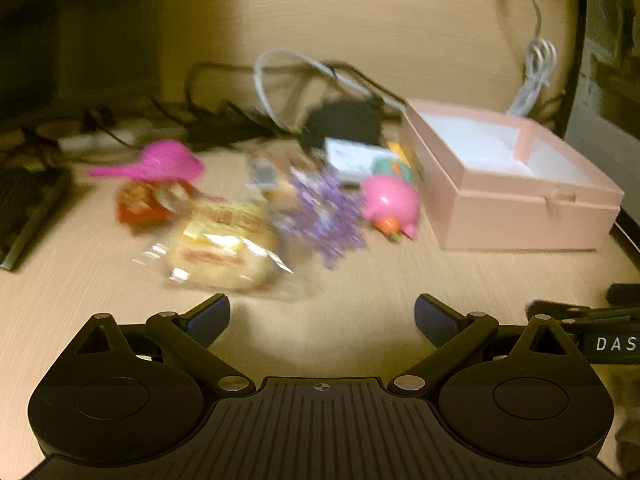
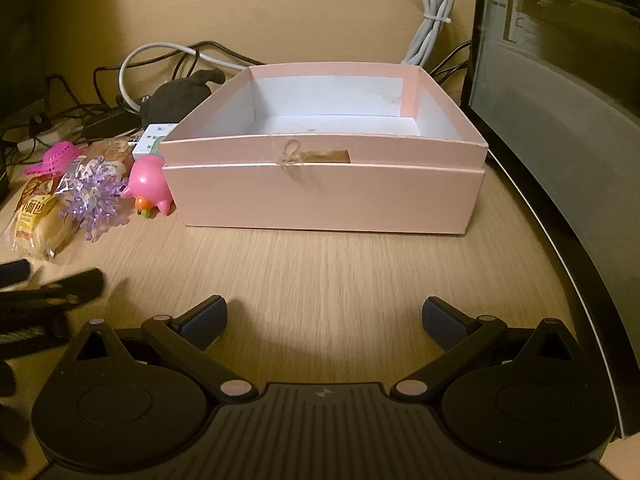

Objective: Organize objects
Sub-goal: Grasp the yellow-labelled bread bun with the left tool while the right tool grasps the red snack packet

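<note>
An open pink box (image 2: 324,192) with a white inside stands on the wooden desk; it also shows in the left wrist view (image 1: 520,216) at the right. Left of it lie a pink pig toy (image 1: 390,202) (image 2: 150,184), a purple spiky ornament (image 1: 324,216) (image 2: 96,200), a wrapped bun (image 1: 224,252) (image 2: 38,228), a red snack packet (image 1: 140,204), a pink mesh scoop (image 1: 160,164) (image 2: 56,158) and a small white box (image 1: 356,158) (image 2: 154,138). My left gripper (image 1: 322,318) is open and empty, just short of the bun. My right gripper (image 2: 324,320) is open and empty, in front of the box.
Black and white cables (image 2: 160,60) and a dark plush lump (image 2: 180,96) lie behind the pile. A coiled white cable (image 2: 434,12) hangs behind the box. A monitor (image 2: 560,100) stands at the right. A keyboard (image 1: 24,216) lies at the far left.
</note>
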Motion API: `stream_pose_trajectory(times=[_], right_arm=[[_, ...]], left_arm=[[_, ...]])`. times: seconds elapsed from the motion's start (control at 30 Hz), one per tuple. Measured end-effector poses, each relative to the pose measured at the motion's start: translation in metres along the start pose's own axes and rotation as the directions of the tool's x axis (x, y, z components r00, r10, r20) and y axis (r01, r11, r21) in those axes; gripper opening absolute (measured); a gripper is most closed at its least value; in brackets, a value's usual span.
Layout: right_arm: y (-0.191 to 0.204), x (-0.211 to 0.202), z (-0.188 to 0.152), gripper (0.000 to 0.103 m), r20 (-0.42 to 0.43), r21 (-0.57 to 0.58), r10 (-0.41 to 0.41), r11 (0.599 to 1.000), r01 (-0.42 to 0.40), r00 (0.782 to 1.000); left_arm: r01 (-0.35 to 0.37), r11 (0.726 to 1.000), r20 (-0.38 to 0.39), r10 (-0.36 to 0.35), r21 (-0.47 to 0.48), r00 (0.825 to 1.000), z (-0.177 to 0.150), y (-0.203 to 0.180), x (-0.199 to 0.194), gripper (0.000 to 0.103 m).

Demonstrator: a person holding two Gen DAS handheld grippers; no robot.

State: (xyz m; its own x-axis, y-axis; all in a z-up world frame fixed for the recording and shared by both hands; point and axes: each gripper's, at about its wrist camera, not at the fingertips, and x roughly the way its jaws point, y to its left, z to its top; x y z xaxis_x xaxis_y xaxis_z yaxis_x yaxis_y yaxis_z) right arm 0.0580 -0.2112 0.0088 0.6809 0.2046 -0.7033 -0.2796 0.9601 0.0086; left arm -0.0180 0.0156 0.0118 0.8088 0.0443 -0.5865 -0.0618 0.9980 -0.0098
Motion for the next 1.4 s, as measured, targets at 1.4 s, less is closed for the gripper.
stream_pose_trajectory(times=[1.4], right_arm=[[0.291, 0.049, 0.110, 0.103, -0.043, -0.395, 0.370, 0.847, -0.356, 0.928]], left_arm=[[0.050, 0.942, -0.068, -0.077, -0.333, 0.995, 0.014, 0.240, -0.060, 0.064]])
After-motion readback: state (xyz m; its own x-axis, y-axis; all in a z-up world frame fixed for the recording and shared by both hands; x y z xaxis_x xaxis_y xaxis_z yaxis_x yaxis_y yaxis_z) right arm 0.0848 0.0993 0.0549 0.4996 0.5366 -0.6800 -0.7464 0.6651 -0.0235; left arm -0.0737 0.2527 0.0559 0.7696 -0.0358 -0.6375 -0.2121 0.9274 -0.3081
